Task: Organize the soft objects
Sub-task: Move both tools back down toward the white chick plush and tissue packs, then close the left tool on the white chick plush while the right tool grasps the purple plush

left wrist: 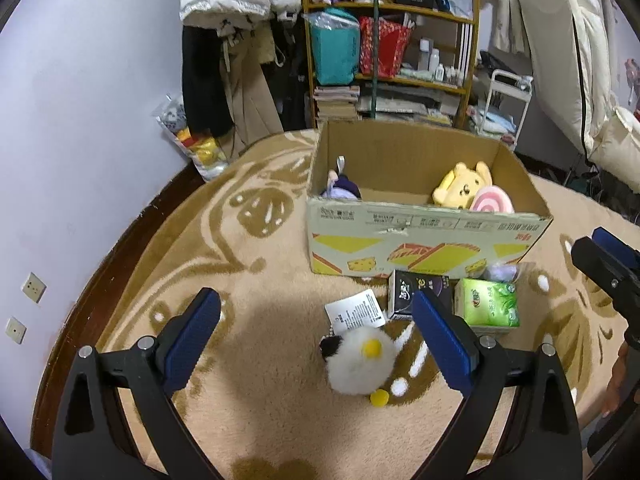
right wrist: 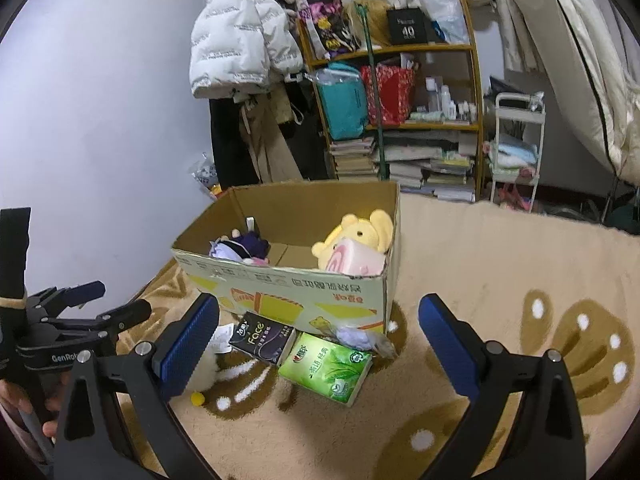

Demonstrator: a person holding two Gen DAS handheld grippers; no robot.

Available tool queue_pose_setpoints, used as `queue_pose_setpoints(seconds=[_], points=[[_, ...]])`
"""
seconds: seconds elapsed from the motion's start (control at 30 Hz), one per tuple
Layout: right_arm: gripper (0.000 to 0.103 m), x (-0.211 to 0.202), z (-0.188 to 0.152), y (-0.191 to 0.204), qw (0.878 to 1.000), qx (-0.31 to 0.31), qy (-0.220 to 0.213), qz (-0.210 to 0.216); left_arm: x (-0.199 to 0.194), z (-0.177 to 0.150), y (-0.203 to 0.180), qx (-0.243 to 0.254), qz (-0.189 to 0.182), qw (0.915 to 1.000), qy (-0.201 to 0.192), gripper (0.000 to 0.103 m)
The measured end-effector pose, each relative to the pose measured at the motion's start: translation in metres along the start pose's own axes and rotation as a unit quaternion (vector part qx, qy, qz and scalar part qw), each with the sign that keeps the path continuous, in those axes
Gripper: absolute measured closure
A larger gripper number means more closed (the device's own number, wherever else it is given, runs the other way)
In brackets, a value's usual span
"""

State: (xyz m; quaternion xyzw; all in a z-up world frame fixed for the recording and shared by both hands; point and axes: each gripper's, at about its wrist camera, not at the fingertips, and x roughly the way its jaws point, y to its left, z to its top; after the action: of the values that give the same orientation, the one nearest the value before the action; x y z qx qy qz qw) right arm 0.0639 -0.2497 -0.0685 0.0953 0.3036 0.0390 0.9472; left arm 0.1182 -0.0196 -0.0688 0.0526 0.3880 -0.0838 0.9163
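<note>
White fluffy plush chick point(right wrist: 206, 368) mostly hidden behind right gripper's left blue pad point(right wrist: 186, 346). Small lilac soft item point(left wrist: 500, 271) half hidden behind green tissue pack point(left wrist: 488, 302), identity unclear. Black tissue pack point(left wrist: 416, 294) partly covered by left gripper's right pad point(left wrist: 442, 342).

Black tongs point(left wrist: 316, 332) w/ blue ribbed pads point(left wrist: 192, 342), silver screws, "GenRob" marking.

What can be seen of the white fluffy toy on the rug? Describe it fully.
The white toy is a round plush of long pale fur with a yellow beak, a black patch on one side and a yellow pompom foot below. A printed paper tag sticks out toward the box. It lies on the rug, between the open left gripper's fingers, untouched.
</note>
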Motion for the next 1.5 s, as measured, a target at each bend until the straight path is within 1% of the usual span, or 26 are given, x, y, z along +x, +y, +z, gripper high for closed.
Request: queue_pose_setpoints(seconds=[0.1,0.23,0.33,0.43,0.6,0.87,1.0,1.17,1.5], points=[[0.0,0.014,-0.002,-0.006,1.0,0.016,0.014,0.003,0.015,0.0,-0.005,0.009,-0.005,0.9998,0.018,0.007],[0.0,0.029,-0.007,-0.011,0.999,0.019,0.029,-0.003,0.036,-0.003,-0.012,0.017,-0.023,0.998,0.057,0.007],[0.0,0.041,-0.011,-0.015,0.999,0.023,0.045,-0.003,0.051,-0.006,-0.013,0.01,-0.034,0.9953,0.09,0.007],[0.0,0.053,-0.013,-0.02,0.998,0.03,0.06,0.0,0.063,-0.01,-0.012,0.005,-0.03,0.9933,0.111,0.007],[0.0,0.07,-0.017,-0.029,0.996,0.045,0.081,-0.003,0.082,-0.016,-0.009,-0.006,-0.036,0.9878,0.151,0.007],[0.0,0.097,-0.026,-0.035,0.992,0.045,0.117,-0.018,0.098,-0.024,-0.015,0.005,-0.035,0.9824,0.183,0.007],[0.0,0.106,-0.031,-0.034,0.99,0.035,0.13,-0.027,0.104,-0.026,-0.017,0.013,-0.032,0.9805,0.194,0.007],[0.0,0.112,-0.033,-0.035,0.989,0.029,0.137,-0.036,0.11,-0.027,-0.015,0.01,-0.029,0.9788,0.203,0.007],[0.0,0.123,-0.034,-0.035,0.988,0.024,0.145,-0.041,0.128,-0.031,-0.01,0.001,-0.025,0.9752,0.22,0.007]])
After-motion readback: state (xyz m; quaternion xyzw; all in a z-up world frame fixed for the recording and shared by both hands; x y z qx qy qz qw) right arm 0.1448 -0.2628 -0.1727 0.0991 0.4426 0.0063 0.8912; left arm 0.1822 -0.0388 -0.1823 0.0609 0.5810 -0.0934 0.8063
